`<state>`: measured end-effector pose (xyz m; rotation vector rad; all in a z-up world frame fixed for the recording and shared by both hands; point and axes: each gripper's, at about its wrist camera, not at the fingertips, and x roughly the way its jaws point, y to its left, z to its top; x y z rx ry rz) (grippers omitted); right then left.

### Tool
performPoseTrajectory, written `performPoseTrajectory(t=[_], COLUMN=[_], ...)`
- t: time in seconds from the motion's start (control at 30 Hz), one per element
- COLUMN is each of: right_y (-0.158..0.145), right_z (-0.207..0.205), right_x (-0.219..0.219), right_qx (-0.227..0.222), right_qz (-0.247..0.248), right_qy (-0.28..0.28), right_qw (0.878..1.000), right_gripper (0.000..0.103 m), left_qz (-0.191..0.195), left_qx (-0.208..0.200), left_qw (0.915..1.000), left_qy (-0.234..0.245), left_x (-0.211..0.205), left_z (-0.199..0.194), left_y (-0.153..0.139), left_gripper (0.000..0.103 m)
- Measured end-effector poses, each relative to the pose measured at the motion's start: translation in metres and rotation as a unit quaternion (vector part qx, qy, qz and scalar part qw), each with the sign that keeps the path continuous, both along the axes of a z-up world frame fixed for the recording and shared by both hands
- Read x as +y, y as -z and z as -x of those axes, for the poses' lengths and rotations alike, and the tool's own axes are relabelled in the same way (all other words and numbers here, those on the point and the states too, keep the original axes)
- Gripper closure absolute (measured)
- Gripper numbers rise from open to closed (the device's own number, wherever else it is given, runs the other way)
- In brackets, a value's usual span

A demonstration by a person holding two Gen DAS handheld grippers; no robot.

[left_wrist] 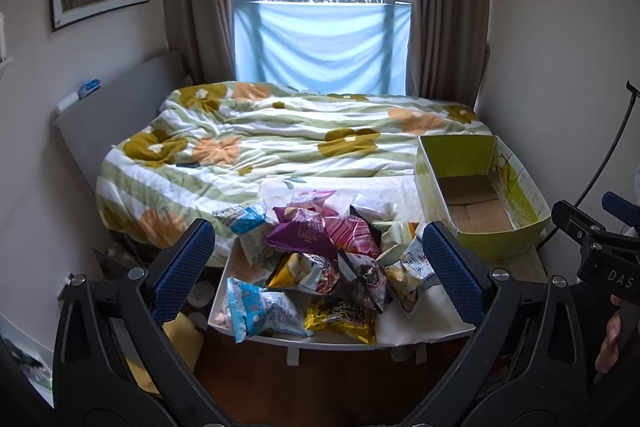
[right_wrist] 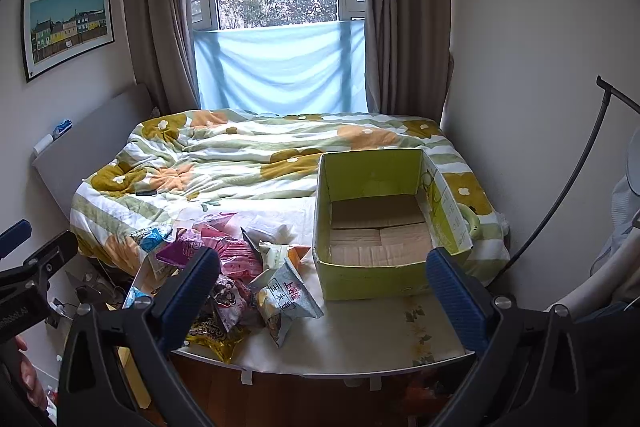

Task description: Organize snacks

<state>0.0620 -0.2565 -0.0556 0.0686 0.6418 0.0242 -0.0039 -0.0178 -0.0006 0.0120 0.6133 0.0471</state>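
A heap of several snack bags [left_wrist: 320,263] lies on a white table [left_wrist: 424,331] at the foot of a bed; the same heap of bags [right_wrist: 236,267] shows in the right wrist view. An empty green cardboard box [left_wrist: 480,187] stands to their right, open at the top; the same box [right_wrist: 384,215] fills the middle of the right wrist view. My left gripper [left_wrist: 316,267] hovers open in front of the heap, nothing between its fingers. My right gripper [right_wrist: 324,291] is open too, level with the box's near wall and the table's [right_wrist: 360,347] bare right part.
A bed with a flowered quilt [left_wrist: 280,135] lies behind the table, below a window with curtains. Walls close in on both sides. A black curved rod [right_wrist: 560,183] stands at the right wall. Wooden floor [left_wrist: 320,387] shows under the table's front edge.
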Motion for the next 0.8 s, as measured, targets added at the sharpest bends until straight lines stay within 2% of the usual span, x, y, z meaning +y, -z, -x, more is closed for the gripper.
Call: performPoseTrajectory(t=[0.8], right_y=[0.003], right_z=[-0.01], right_x=[0.007], right_qx=[0.002], right_qz=[0.002], right_qy=[-0.001], right_qw=[1.0], right_gripper=[0.0], left_qz=[0.005], left_qx=[0.007], left_qw=[1.0], left_qy=[0.004], left_x=[0.009], left_z=[-0.01], left_y=[0.004], left_gripper=[0.001])
